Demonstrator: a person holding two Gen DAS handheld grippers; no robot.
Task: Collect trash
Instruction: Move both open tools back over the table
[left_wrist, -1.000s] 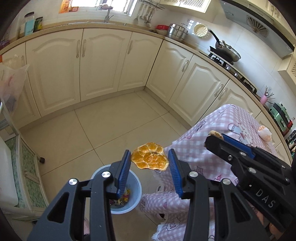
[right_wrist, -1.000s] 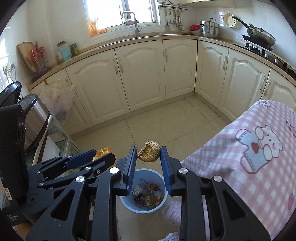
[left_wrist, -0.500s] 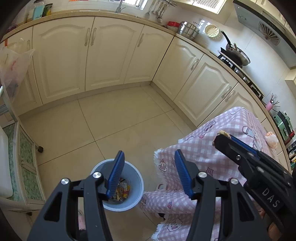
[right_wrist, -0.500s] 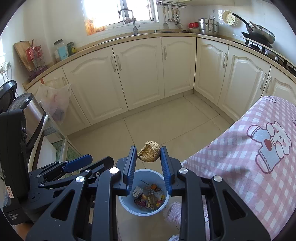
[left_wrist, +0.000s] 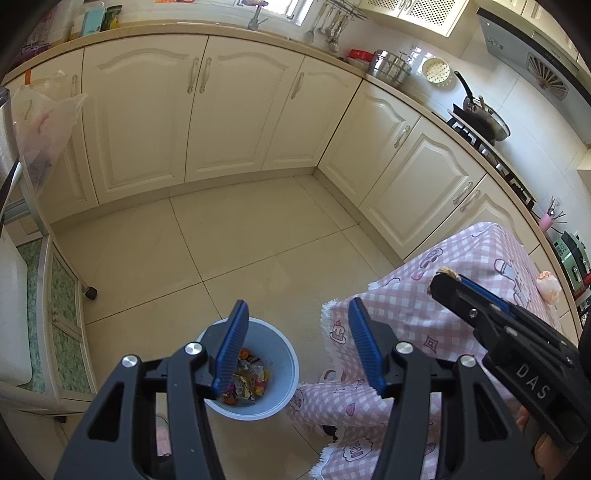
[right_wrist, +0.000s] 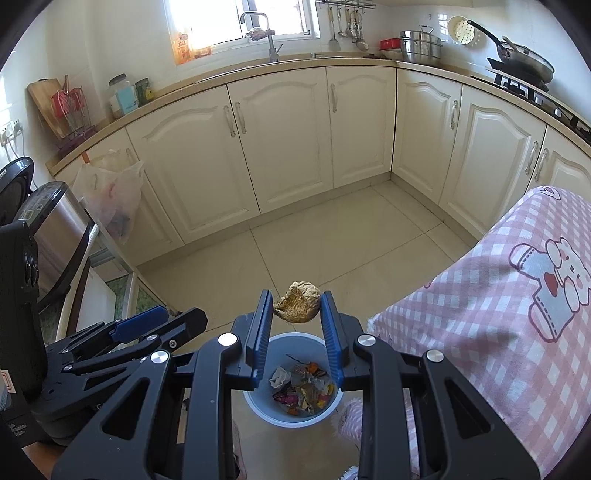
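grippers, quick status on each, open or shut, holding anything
left gripper: open, holding nothing, above the trash bin.
right gripper: shut on a brown peel scrap.

"DAS" in white on the right gripper (left_wrist: 452, 286) body.

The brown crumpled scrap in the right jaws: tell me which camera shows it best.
The right wrist view: the brown scrap sits centred, pinched in the right gripper above the blue bin. The left wrist view shows only a sliver of it, poking past the right gripper's tip.
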